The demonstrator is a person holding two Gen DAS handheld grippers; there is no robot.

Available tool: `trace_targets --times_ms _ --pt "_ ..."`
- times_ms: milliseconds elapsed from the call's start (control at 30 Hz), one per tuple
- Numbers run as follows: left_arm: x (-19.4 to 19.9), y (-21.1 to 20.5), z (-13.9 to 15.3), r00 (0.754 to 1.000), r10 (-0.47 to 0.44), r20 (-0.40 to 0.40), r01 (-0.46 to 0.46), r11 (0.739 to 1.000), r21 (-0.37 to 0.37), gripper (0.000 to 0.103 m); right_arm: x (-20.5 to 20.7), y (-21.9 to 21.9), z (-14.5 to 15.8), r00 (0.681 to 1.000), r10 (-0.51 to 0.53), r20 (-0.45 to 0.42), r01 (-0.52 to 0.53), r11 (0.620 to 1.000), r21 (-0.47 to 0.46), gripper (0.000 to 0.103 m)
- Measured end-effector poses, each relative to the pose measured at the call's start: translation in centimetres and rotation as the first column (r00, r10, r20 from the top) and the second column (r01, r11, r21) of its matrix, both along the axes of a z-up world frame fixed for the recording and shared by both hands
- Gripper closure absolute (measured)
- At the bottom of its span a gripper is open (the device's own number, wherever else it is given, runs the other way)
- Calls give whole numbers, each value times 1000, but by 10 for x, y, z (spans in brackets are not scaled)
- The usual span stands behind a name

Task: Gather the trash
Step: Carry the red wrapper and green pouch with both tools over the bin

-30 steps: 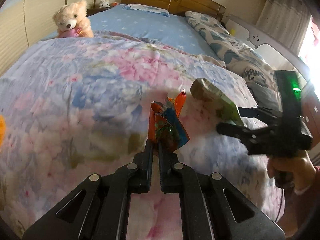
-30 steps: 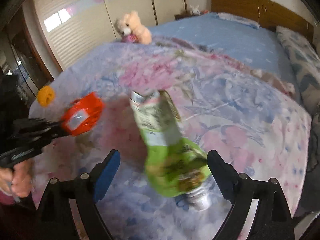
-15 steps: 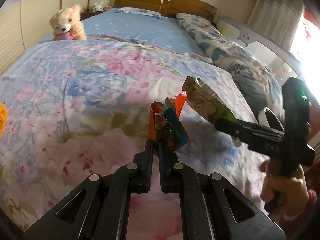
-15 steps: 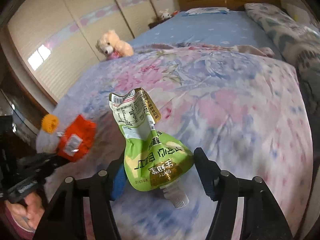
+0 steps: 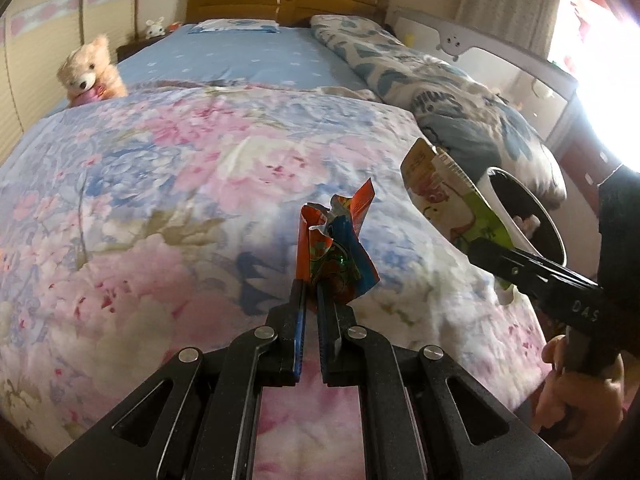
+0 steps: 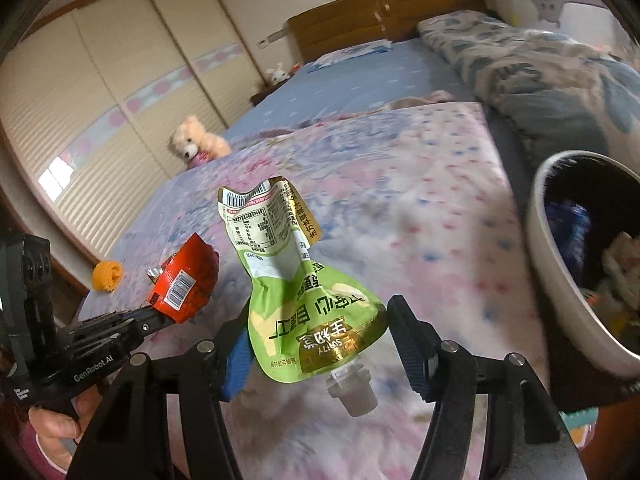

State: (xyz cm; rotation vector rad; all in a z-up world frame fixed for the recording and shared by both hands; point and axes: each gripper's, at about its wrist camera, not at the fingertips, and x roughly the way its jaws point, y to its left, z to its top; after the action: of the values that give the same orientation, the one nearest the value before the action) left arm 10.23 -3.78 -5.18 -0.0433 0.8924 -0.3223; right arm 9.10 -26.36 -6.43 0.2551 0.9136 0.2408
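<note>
Only the right wrist view shows the green pouch [image 6: 304, 304] pinched by fingers [image 6: 236, 354] beside the bin [image 6: 560, 280].

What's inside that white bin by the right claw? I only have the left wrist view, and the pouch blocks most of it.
Observer: The right wrist view looks into the white bin. Blue packaging and crumpled white trash lie inside.
Operator: Which way does the pouch's spout point?
Observer: Downward, toward the quilt. The green pouch stands upside down in the right claw, with its pale spout below the fingers.
Operator: Anything else lying on the bed?
Observer: A fuzzy orange ball sits at the bed's edge, beyond the orange wrapper. I can't tell whether it's trash.
</note>
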Motion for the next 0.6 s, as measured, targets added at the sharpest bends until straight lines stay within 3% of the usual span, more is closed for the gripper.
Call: trace_targets --times_ms 600 --pt "-18 -45 17 994 -92 54 88 994 72 98 -35 -40 19 995 -96 41 94 994 54 40"
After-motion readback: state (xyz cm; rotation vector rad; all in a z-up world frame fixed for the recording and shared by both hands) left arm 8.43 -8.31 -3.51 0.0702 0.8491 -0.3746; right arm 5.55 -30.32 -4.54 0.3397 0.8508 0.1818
